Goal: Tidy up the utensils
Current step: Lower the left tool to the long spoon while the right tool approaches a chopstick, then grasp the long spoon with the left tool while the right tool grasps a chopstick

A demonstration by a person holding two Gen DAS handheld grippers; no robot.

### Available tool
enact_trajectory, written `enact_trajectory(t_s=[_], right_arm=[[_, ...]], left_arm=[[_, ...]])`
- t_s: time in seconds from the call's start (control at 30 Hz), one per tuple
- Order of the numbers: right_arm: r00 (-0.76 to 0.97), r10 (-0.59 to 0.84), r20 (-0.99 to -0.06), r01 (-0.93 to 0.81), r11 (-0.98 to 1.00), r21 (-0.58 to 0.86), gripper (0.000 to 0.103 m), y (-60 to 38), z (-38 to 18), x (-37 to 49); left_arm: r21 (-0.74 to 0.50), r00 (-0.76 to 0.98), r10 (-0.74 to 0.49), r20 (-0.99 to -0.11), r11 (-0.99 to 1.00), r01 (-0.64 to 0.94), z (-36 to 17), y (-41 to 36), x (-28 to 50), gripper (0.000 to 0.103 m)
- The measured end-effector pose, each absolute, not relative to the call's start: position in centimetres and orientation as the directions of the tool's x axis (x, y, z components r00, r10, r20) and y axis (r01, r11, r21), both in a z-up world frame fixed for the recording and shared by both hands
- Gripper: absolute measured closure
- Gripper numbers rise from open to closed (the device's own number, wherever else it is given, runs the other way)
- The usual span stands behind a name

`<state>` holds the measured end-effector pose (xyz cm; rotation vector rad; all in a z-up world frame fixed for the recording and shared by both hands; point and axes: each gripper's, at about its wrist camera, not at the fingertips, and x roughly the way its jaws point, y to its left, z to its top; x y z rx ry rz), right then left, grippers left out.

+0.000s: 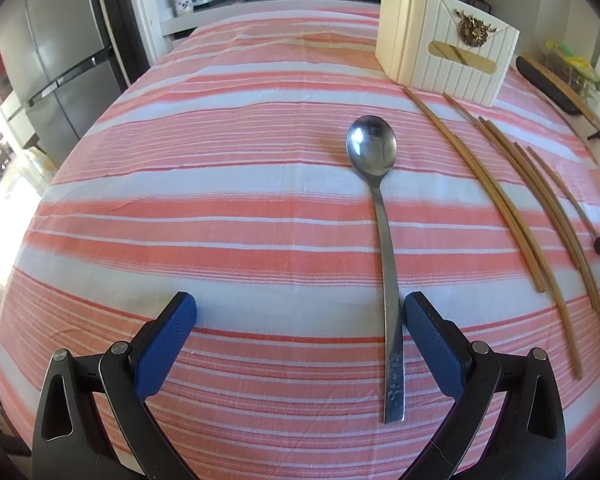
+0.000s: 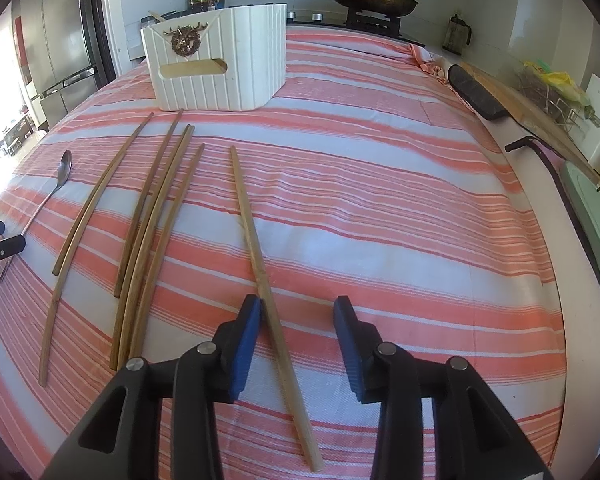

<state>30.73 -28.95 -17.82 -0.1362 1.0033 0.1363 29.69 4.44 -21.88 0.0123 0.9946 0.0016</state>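
Left wrist view is filled by a striped pink-and-white tablecloth point(image 1: 220, 208) spread over the table; the right wrist view shows the same cloth. At its far side stands a white ribbed utensil box point(image 1: 444, 44) with a gold stag emblem and a slot handle, upright. Nearer lies a group of long wooden chopsticks point(image 2: 148, 216), side by side on the cloth and pointing toward the box, some touching one another. One single chopstick point(image 2: 260, 248) lies apart from the group, to their right. A metal spoon point(image 1: 380, 200) lies flat, bowl up and toward the box, left of the chopsticks.

The left gripper point(image 1: 300, 312) has its jaws spread wide, holding nothing; the spoon's handle lies between them, right against the inner face of the right finger. The right gripper point(image 2: 296, 316) is likewise parted and grips nothing; the single chopstick runs between its fingers, touching the left one.
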Motion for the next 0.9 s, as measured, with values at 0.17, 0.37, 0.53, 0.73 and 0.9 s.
enact_trajectory(t_s=[0.17,0.37,0.53,0.73,0.9], right_arm=[[0.431,0.053,-0.901,-0.237,0.970,-0.057,0.064,-28.7,-17.3,31.7],[0.251,0.099,-0.963,-0.359,0.933,0.002,0.064,-28.3,-16.6,34.2],[0.229,0.099,-0.968,-0.423,0.906,-0.007,0.063,-26.1,-17.6,37.7],[0.279,0.120,-0.953,-0.413,0.910,-0.007,0.078,-23.8,-17.9,42.6],[0.309,0.180,-0.934,-0.338,0.939,0.069,0.096,-24.1,-17.3,44.0]], left_arm=[[0.002,0.469,-0.047,-0.882,0.995,0.102,-21.6,5.0,30.4,0.001],[-0.017,0.421,-0.095,-0.902,0.982,0.186,-20.9,5.0,32.1,0.001],[0.012,0.414,-0.083,-0.906,0.975,0.222,-20.8,3.0,35.2,0.002],[0.007,0.388,-0.076,-0.918,0.978,0.208,-21.1,0.6,40.0,0.024],[-0.026,0.408,-0.125,-0.904,0.971,0.240,-20.1,0.4,40.3,0.068]])
